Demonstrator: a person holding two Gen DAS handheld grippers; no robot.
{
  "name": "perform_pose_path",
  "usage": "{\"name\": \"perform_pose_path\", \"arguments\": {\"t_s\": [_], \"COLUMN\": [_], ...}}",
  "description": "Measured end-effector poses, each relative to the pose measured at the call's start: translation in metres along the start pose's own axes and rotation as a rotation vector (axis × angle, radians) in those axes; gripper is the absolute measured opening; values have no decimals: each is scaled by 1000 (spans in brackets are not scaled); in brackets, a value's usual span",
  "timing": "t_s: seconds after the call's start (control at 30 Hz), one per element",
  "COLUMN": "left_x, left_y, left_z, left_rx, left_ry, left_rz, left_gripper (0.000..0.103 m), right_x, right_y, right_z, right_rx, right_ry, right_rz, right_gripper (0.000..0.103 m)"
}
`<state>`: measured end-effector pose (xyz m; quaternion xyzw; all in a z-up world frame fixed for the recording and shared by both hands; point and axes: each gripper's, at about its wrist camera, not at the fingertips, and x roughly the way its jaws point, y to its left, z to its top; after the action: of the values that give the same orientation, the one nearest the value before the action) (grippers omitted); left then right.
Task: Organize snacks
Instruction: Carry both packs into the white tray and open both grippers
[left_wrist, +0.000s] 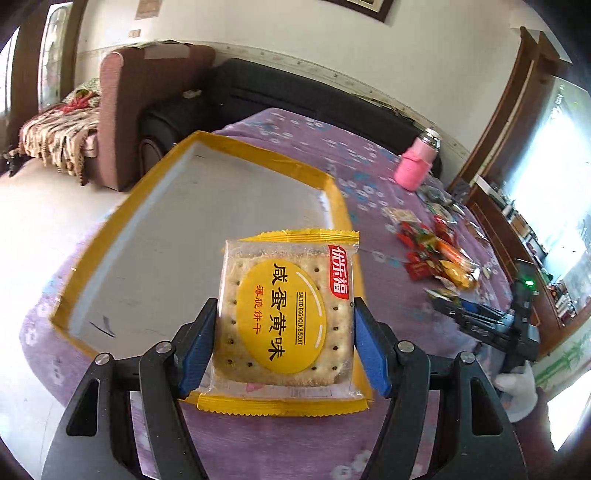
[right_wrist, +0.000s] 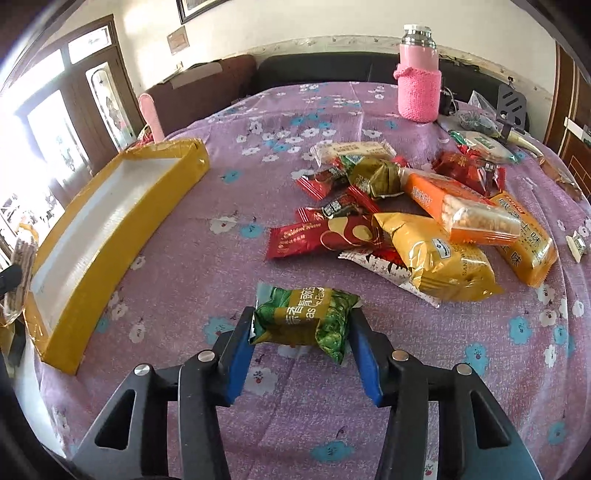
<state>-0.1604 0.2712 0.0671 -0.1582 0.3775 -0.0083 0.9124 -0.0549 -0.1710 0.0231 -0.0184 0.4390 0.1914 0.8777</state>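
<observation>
On the purple floral surface (right_wrist: 207, 258), our left gripper (left_wrist: 284, 332) has its jaws clenched on a brittle biscuit packet (left_wrist: 286, 314). Our right gripper (right_wrist: 301, 332) pinches a soft, crinkly green pea packet (right_wrist: 304, 317). We judge both light; edge grips spare the cracker.

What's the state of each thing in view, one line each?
left gripper: shut on biscuit packet.
biscuit packet: sealed, held above the tray's near corner.
right gripper: shut on green pea packet.
green pea packet: sealed, gripped.
yellow tray: nothing inside.
pink bottle: upright, capped.
snack pile: loose on tablecloth.
</observation>
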Motion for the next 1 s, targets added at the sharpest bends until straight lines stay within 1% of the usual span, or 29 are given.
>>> {"name": "perform_pose_path", "arguments": {"t_s": [0.07,0.13,0.23,0.3,0.37,0.4,0.5,0.63,0.77,0.8,0.87,0.93,1.0], "left_x": [1,4,12,19,25,27,33,33,29,27,23,19,9], "left_y": [11,22,35,41,46,49,54,57,71,75,78,80,80], "left_z": [2,5,9,11,14,14,16,18,23,23,24,24,22], "left_rx": [-13,-22,-27,-20,-13,-8,-5,6,-59,-74,-87,-96,-108], "left_ry": [-3,-2,15,31,44,49,62,61,50,44,40,36,16], "left_rz": [14,33,76,106,135,151,161,169,134,123,112,109,103], "left_gripper": [69,69,69,69,69,69,69,69,69,69,69,69,69], "right_x": [-6,-16,-32,-37,-36,-33,-13,17,39,44,51,54,53], "right_y": [4,11,39,65,98,114,164,210,244,248,257,260,261], "right_z": [3,9,24,33,41,44,49,45,36,33,28,24,23], "right_rx": [3,11,-21,-65,-118,-140,-197,-263,-329,-343,-370,-379,-383], "right_ry": [-13,-32,-53,-55,-43,-29,27,77,120,128,139,140,136], "right_rz": [9,42,126,182,248,281,377,408,402,395,372,361,363], "right_gripper": [50,50,50,50,50,50,50,50,50,51,55,61,62]}}
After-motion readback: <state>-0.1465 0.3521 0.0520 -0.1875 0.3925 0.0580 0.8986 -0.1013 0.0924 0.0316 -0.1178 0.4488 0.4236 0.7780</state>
